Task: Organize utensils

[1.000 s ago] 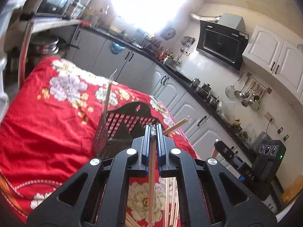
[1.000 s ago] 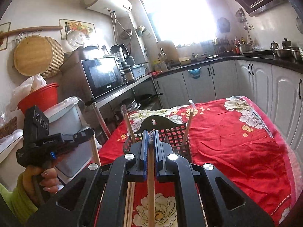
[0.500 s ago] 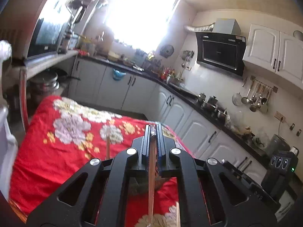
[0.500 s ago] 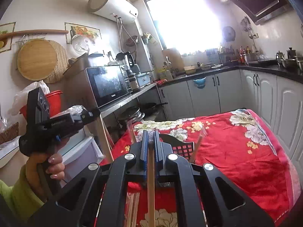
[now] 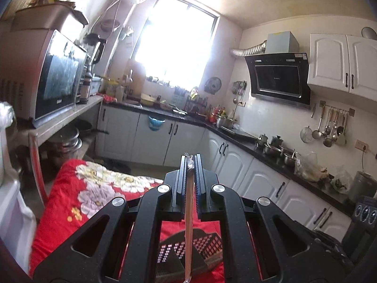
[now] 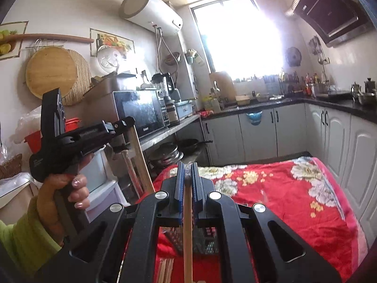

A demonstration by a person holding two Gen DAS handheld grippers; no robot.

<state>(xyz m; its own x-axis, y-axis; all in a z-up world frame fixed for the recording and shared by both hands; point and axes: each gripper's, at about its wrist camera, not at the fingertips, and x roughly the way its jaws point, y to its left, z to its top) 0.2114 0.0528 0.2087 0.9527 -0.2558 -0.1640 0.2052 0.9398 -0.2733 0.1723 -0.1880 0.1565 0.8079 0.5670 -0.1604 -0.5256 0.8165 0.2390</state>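
My left gripper (image 5: 191, 159) is shut on a wooden chopstick (image 5: 188, 224) that hangs down between its fingers, its top end in clear wrap. My right gripper (image 6: 187, 166) is shut on a second chopstick (image 6: 187, 231) in the same way. Both are held well above a black mesh utensil basket (image 5: 172, 250) (image 6: 205, 243), which stands on the red floral tablecloth (image 5: 70, 207) (image 6: 282, 200) and is mostly hidden behind the fingers. In the right wrist view a hand holds the left gripper (image 6: 127, 123) at the left, its chopstick (image 6: 141, 160) slanting down.
Several more chopsticks (image 6: 165, 268) lie on the cloth in front of the basket. A shelf with a microwave (image 6: 141, 113) stands left of the table. White cabinets (image 6: 341, 146) and a dark counter run along the far and right sides.
Both grippers have risen with their chopsticks, so the basket now sits lower and more hidden in each view. The left view has tilted up and turned toward the window.
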